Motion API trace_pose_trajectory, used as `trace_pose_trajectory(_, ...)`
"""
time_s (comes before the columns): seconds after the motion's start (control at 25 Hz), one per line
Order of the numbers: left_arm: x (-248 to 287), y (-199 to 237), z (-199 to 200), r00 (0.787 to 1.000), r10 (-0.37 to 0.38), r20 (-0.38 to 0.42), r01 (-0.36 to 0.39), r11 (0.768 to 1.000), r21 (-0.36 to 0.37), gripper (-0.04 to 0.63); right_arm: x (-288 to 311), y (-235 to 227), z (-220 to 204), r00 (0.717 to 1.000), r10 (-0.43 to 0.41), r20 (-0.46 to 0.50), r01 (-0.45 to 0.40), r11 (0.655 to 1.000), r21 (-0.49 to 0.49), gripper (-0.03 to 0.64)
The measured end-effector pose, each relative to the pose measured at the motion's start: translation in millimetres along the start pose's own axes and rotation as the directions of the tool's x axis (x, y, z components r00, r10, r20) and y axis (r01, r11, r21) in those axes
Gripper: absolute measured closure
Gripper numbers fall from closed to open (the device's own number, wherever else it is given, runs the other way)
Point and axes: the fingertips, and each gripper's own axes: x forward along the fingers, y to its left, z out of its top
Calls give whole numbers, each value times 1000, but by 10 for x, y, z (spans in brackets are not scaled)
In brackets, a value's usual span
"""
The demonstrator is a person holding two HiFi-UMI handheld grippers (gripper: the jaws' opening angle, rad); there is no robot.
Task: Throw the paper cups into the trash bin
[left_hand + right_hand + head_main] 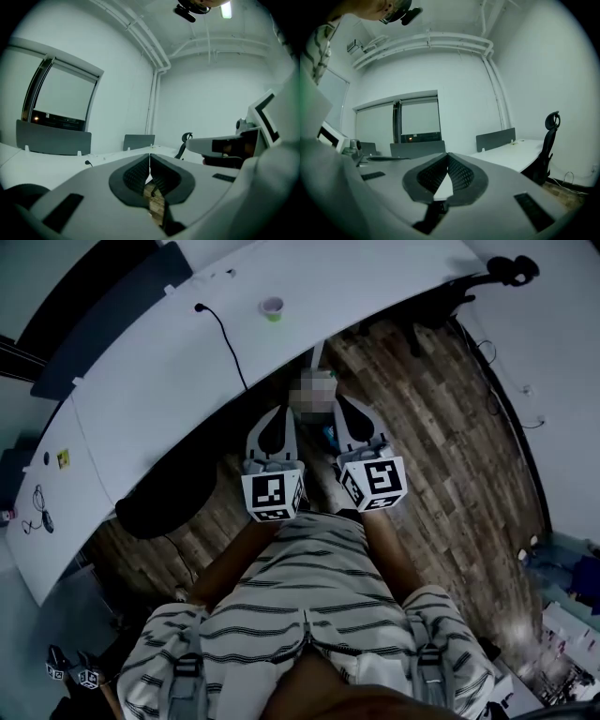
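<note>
Paper cup (pixel 272 307), one, on white desk (pixel 169 381), left gripper (pixel 150 159) and right gripper (pixel 448 157), both fingers (pixel 135 176) closed, empty

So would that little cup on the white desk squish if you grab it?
The cup looks small and papery, so probably light and easily squashed. It stands upright on the smooth white desk, so a nudge may slide or tip it.
</note>
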Motion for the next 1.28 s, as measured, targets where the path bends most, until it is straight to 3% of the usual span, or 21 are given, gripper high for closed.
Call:
trace_pose_trajectory(0.36, 354, 152, -33, 999, -27, -33, 27, 1000, -1, 572, 340, -190, 33, 999, -39, 6, 39, 999, -7, 598)
trace_pose_trajectory(0.64, 671, 213, -128, 998, 47, -48, -47, 999, 7, 572, 495, -445, -68, 1000, -11, -30, 11, 1000, 11, 598)
trace_pose_trajectory(1.28, 1846, 673, -848, 975, 195, -105, -200, 979, -46, 568, 891, -956, -499, 996, 28, -86, -26, 999, 32, 598)
